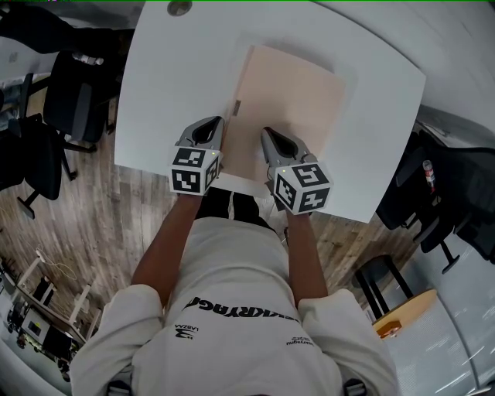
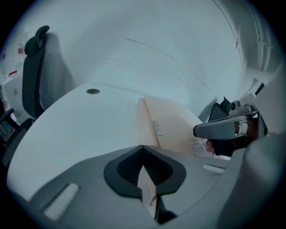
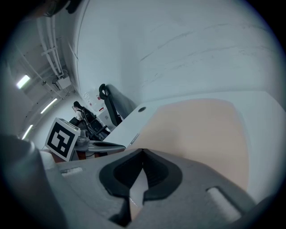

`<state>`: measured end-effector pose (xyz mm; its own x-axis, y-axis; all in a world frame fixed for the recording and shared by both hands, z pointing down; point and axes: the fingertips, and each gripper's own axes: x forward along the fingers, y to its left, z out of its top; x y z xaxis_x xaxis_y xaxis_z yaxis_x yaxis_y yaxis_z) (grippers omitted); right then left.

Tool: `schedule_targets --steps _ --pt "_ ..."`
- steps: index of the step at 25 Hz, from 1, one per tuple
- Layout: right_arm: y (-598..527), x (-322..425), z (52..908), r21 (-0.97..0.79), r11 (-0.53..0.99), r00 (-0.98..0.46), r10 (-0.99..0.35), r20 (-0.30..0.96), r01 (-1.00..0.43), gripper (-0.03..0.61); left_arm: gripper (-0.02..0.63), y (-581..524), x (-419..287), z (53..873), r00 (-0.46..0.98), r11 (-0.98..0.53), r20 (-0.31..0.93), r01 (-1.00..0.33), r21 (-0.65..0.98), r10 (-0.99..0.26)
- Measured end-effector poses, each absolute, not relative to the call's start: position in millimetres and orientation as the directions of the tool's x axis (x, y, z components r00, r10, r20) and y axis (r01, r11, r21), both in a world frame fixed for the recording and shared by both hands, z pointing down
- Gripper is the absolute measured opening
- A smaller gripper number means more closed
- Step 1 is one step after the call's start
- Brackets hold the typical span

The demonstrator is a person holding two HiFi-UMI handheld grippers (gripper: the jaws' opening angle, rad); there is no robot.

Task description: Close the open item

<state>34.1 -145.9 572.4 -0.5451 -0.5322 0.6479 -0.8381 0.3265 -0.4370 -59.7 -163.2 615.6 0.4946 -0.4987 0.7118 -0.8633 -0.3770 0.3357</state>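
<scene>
A flat beige folder lies on the white table, its spine with a small label on the left side. My left gripper is at the folder's near left corner, and my right gripper is at its near edge. In the left gripper view the left gripper is shut on a thin beige sheet, the edge of the folder. In the right gripper view the right gripper is likewise shut on a thin edge of the folder.
A round cable grommet sits at the table's far edge. Black office chairs stand to the left, and more dark chairs to the right. A round wooden stool stands near right. The table's near edge is close to the person's body.
</scene>
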Motion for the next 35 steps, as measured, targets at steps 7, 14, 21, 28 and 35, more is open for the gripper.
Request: schedule_targets --steps 7,14,21,28,35 --pt "-149.1 31.9 574.2 -0.443 0.329 -0.551 -0.528 0.646 -0.834 0.002 0.006 -164.0 -60.0 616.6 0.492 -0.378 0.714 -0.864 0.332 -0.498" --pt "-150.8 30.0 577.6 -0.441 0.333 -0.553 -0.519 0.652 -0.833 0.002 0.006 -165.3 -59.8 618.0 0.494 -0.379 0.714 -0.863 0.333 -0.496" --pt "-152.0 25.6 581.3 -0.435 0.343 -0.554 -0.504 0.663 -0.832 0.002 0.006 -165.8 -60.3 619.6 0.495 -0.378 0.716 -0.862 0.337 -0.492" --pt "-149.5 24.9 585.1 -0.402 0.361 -0.537 -0.486 0.689 -0.842 0.002 0.006 -165.5 -57.8 618.2 0.497 -0.379 0.715 -0.862 0.338 -0.492" --pt "-148.8 20.9 594.4 -0.370 0.366 -0.510 -0.444 0.737 -0.854 0.002 0.006 -165.8 -58.2 618.7 0.497 -0.378 0.715 -0.862 0.339 -0.492"
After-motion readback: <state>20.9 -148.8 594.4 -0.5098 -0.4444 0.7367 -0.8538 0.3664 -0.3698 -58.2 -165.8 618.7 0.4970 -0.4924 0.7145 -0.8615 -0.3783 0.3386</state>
